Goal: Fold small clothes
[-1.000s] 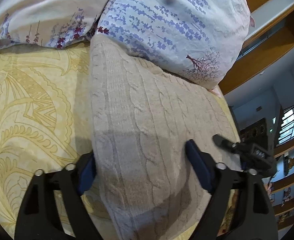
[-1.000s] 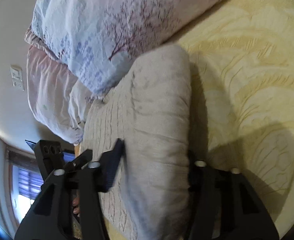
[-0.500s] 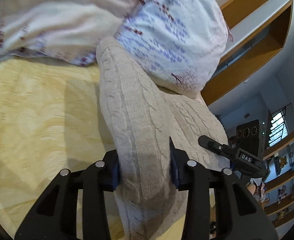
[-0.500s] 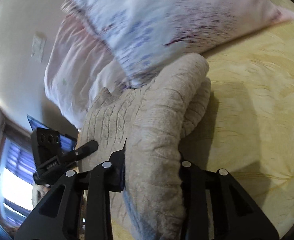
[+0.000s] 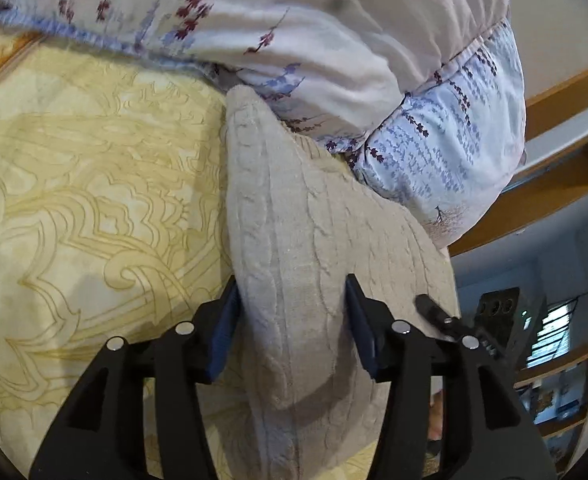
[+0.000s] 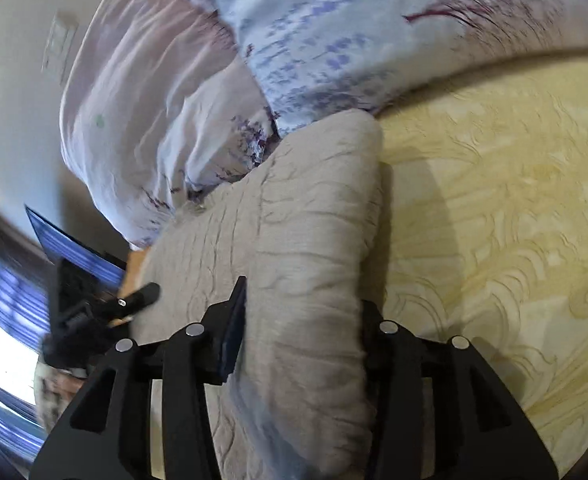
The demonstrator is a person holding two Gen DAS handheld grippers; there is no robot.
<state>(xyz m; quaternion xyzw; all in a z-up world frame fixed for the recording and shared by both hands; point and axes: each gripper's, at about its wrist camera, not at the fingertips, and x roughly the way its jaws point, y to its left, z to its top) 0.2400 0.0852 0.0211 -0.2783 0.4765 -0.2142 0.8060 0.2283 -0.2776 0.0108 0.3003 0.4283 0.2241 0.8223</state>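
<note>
A beige cable-knit sweater (image 5: 294, 264) lies folded on the yellow patterned bedspread (image 5: 73, 200), its far end against the floral pillows. My left gripper (image 5: 291, 320) is shut on the sweater's left edge, the knit bunched between the blue pads. My right gripper (image 6: 304, 328) is shut on the sweater's (image 6: 294, 232) right edge. Each wrist view shows the other gripper beyond the sweater, the right one in the left wrist view (image 5: 446, 320) and the left one in the right wrist view (image 6: 125, 304).
Floral pillows (image 5: 374, 60) press against the sweater's far end; they also show in the right wrist view (image 6: 294, 40). The yellow bedspread (image 6: 514, 220) spreads to the outer sides. Wooden shelving (image 5: 566, 152) and a window (image 6: 1, 344) lie beyond the bed.
Both grippers closed from wide open onto the sweater's two side edges and hold it bunched. The views have swung, with the sweater's near part lifted off the bedspread.
</note>
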